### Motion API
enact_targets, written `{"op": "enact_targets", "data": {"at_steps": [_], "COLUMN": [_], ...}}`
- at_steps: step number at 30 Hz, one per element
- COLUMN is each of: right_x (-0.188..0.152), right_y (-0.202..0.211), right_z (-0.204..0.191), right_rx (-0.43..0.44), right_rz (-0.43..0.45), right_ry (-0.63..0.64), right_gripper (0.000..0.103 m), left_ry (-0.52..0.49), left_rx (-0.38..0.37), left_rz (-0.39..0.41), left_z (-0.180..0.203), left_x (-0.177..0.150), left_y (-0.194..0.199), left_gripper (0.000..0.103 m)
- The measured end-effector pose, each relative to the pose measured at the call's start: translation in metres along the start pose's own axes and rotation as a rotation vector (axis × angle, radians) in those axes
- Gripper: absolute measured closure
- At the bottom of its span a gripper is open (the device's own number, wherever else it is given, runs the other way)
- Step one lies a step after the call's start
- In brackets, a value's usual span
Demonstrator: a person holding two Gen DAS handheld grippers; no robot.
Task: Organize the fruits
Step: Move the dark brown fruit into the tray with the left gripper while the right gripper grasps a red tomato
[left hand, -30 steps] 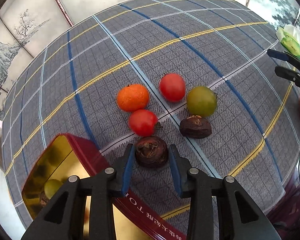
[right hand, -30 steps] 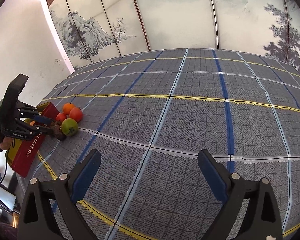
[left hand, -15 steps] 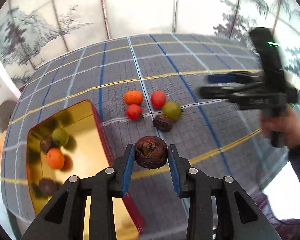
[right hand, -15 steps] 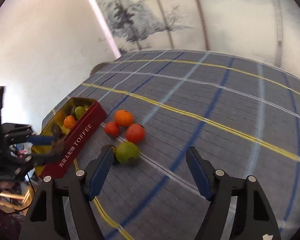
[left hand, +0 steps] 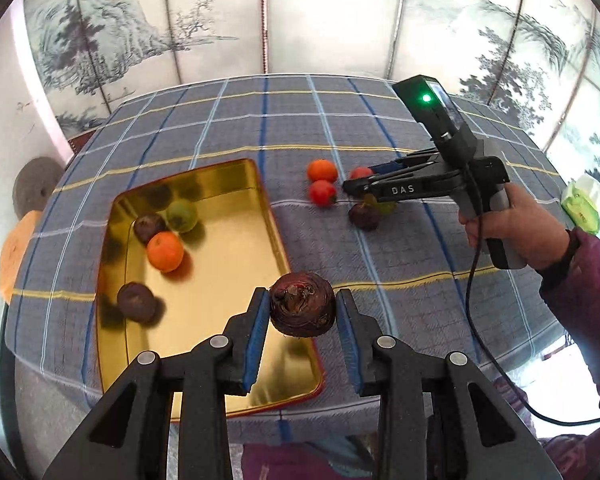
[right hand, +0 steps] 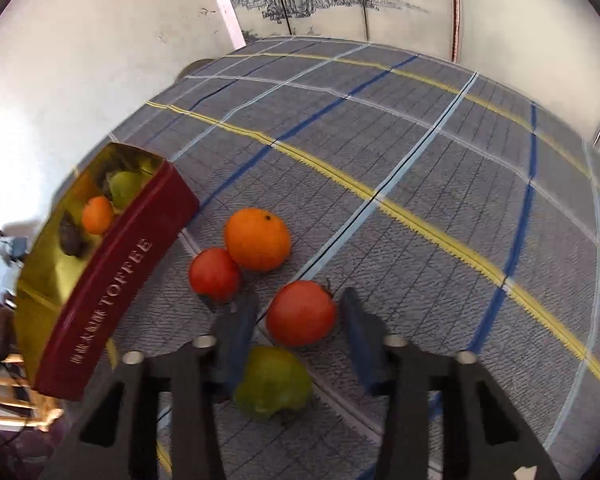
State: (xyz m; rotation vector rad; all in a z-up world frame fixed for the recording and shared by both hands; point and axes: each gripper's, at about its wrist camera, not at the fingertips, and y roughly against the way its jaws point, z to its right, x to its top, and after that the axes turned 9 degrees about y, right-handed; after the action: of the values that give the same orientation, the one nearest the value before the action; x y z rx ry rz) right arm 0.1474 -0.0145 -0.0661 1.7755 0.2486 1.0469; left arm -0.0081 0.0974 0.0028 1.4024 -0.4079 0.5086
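My left gripper (left hand: 302, 326) is shut on a dark brown fruit (left hand: 302, 309) and holds it above the near right edge of the gold tin (left hand: 220, 288). The tin holds an orange (left hand: 165, 251), a green fruit (left hand: 182, 216) and two dark fruits (left hand: 136, 301). My right gripper (right hand: 298, 330) is open, its fingers on either side of a red tomato (right hand: 301, 313) on the cloth, apart from it. A green fruit (right hand: 274, 384) lies under its base. An orange (right hand: 257, 239) and another tomato (right hand: 215, 275) lie just beyond. The tin's red TOFFEE wall (right hand: 108, 304) stands to the left.
The checked cloth (left hand: 400, 264) covers the table to its near edge. A dark fruit (left hand: 364, 217) lies on the cloth by the right gripper's body (left hand: 440, 184). A green-and-white packet (left hand: 582, 204) lies at the far right. A painted screen stands behind.
My left gripper has lifted the dark fruit and carried it back over the tin. My right gripper has swung left and come down around the red tomato, its jaws narrower.
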Motion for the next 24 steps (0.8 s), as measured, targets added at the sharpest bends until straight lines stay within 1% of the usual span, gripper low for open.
{"op": "enact_targets", "data": {"at_steps": [1,3,4,6,9,12,14,15,18,21,24], "right_x": [0.0,-0.004,-0.006,-0.022,-0.058,-0.093,-0.113,-0.12,-0.138,-0.146,-0.149], "right_y": [0.002,0.015,0.022,0.043,0.073,0.095,0.103,0.105,0.111,0.11,0.109], "right_z": [0.001,0.004,0.007,0.018,0.034,0.051,0.063,0.067,0.078,0.081,0.082], "right_rx": [0.0,-0.037,-0.038,-0.067,-0.131,-0.211,-0.274,-0.293,-0.313,-0.326,-0.326], "right_rz": [0.01,0.055,0.071,0.112,0.151,0.152,0.132,0.12,0.111,0.107,0.121], "right_ry": [-0.009,-0.016,-0.03,-0.081,-0.152,-0.217,-0.24,-0.249,-0.281,-0.287,-0.298], "right_gripper": [0.073,0.073,0.073,0.073,0.073,0.073,0.073,0.073,0.073,0.073,0.073], "left_ry": [0.009,0.029,0.041,0.07,0.113,0.121,0.127,0.13,0.13,0.123,0.106], "left_rx": [0.002,0.008,0.011,0.013,0.019,0.044,0.052,0.049,0.061,0.065,0.086], "left_rz": [0.002,0.009,0.014,0.026,0.052,0.067,0.074,0.077,0.076,0.06,0.062], "left_z": [-0.003,-0.01,-0.014,-0.023,-0.038,-0.046,-0.051,-0.053,-0.055,-0.056,-0.054], "left_x": [-0.001,-0.003,-0.004,-0.006,-0.011,-0.015,-0.016,-0.016,-0.015,-0.011,-0.006], "left_y": [0.0,0.002,0.003,0.008,0.015,0.018,0.017,0.016,0.009,-0.002,-0.012], "left_gripper": [0.068,0.068,0.068,0.068,0.068,0.068,0.068,0.068,0.068,0.068,0.068]}}
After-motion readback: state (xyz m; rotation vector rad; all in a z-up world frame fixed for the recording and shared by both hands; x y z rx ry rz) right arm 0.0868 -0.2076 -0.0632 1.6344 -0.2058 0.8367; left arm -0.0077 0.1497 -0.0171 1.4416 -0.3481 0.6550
